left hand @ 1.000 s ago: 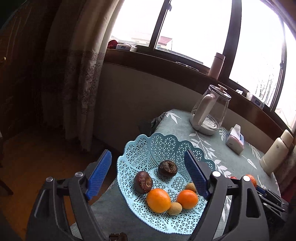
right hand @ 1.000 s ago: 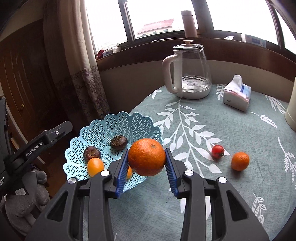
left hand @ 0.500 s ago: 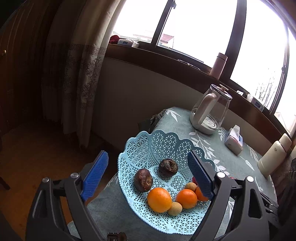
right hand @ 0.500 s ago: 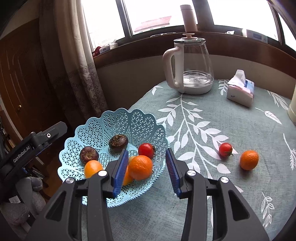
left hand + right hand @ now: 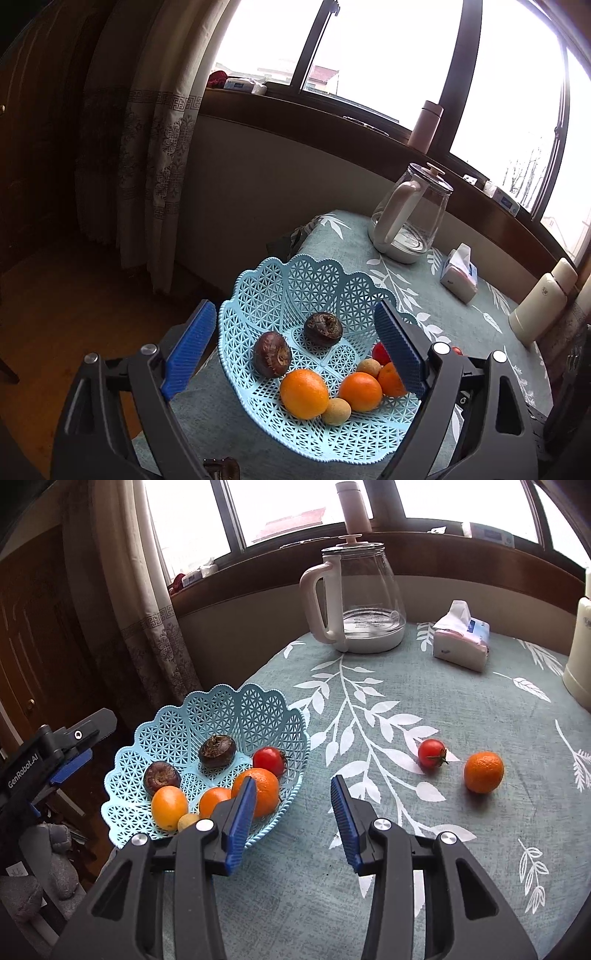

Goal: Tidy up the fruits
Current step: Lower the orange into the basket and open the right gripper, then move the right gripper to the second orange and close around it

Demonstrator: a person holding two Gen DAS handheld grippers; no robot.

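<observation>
Since a second ago the big orange (image 5: pixel 258 790) has left the right tongs (image 5: pixel 291 819) and now sits in the blue basket (image 5: pixel 173 720), right by the near rim. Those tongs have pulled back with their blue pads apart and nothing between them, hanging over the worktop (image 5: pixel 424 686) just beside the basket. Left tongs (image 5: pixel 291 350) are spread wide too, empty, framing the basket from the other side.

Inside the basket there's two dark wrinkly fruits (image 5: pixel 217 751), a red tomato (image 5: pixel 270 760), two more oranges (image 5: pixel 169 806) and a small tan fruit (image 5: pixel 187 821), all bunched toward the front.

Still out on the leaf-print cloth: one tomato (image 5: pixel 431 753) and one small orange (image 5: pixel 483 771), close together and well apart from the basket. Further back a glass kettle (image 5: pixel 356 602) and a tissue pack (image 5: pixel 461 642) near the window sill
</observation>
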